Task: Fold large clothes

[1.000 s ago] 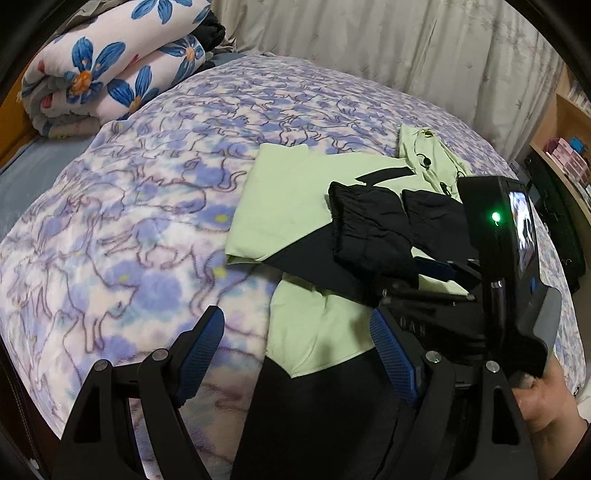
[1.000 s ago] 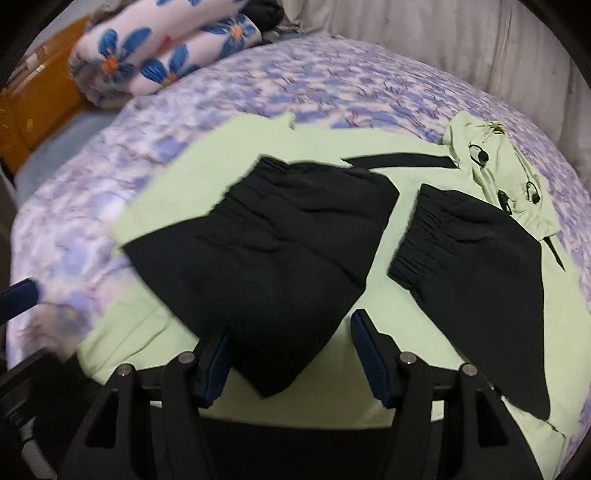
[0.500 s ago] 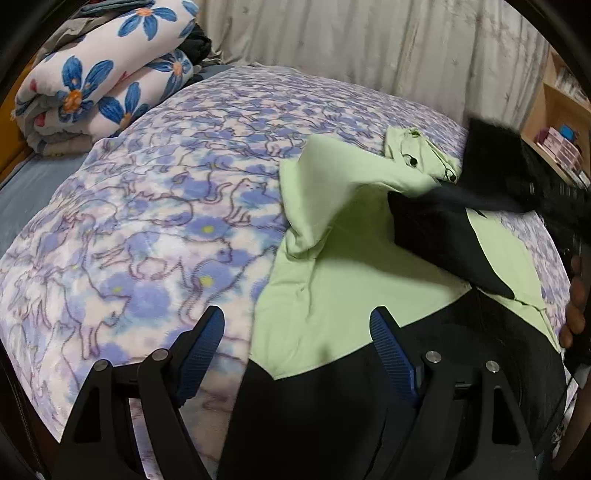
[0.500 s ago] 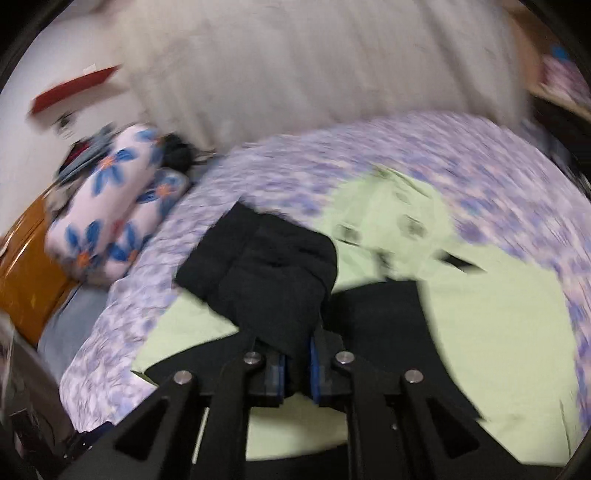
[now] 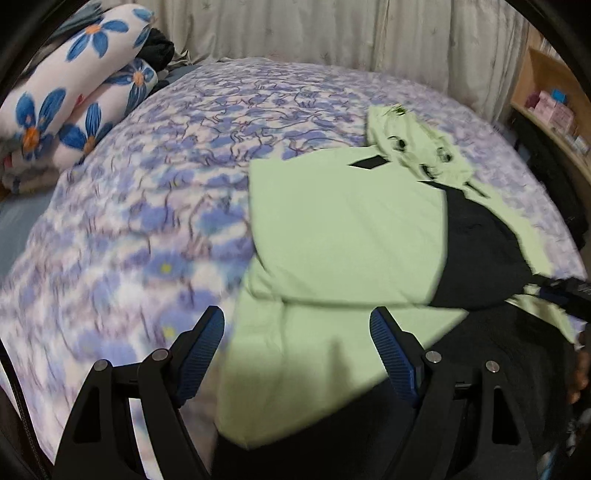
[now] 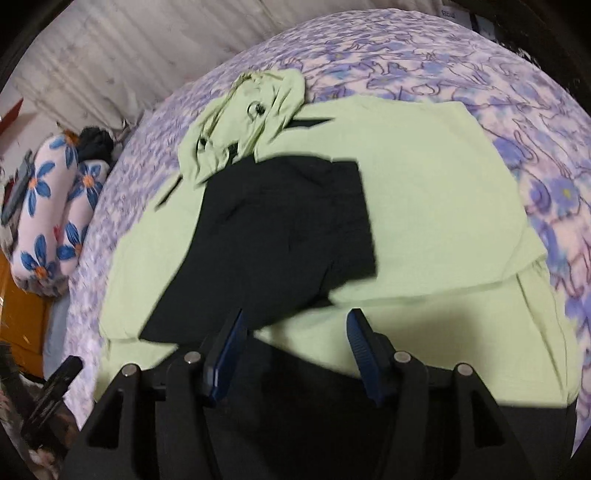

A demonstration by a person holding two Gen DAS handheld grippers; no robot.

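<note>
A light green and black hooded top (image 5: 343,229) lies flat on the purple patterned bedspread (image 5: 147,184), hood (image 5: 406,147) at the far end. One side is folded over the middle, and a black sleeve (image 6: 280,236) lies across the chest of the hooded top (image 6: 436,192). My right gripper (image 6: 295,332) hovers at the sleeve's near end. Its jaws are opening, the cuff lies just ahead of the left finger, and the pads press on nothing. My left gripper (image 5: 297,332) is open over the green cloth near the black hem, holding nothing.
Rolled floral bedding (image 5: 74,85) lies at the far left of the bed. A pale curtain (image 5: 332,33) hangs behind, and wooden shelves (image 5: 554,107) stand at the right. In the right wrist view, orange wooden furniture (image 6: 22,314) sits beside the bed at the left.
My right gripper shut on the black sleeve, carried it with the green side panel across the top, then opened and let it drop. The left gripper shifted sideways, still open.
</note>
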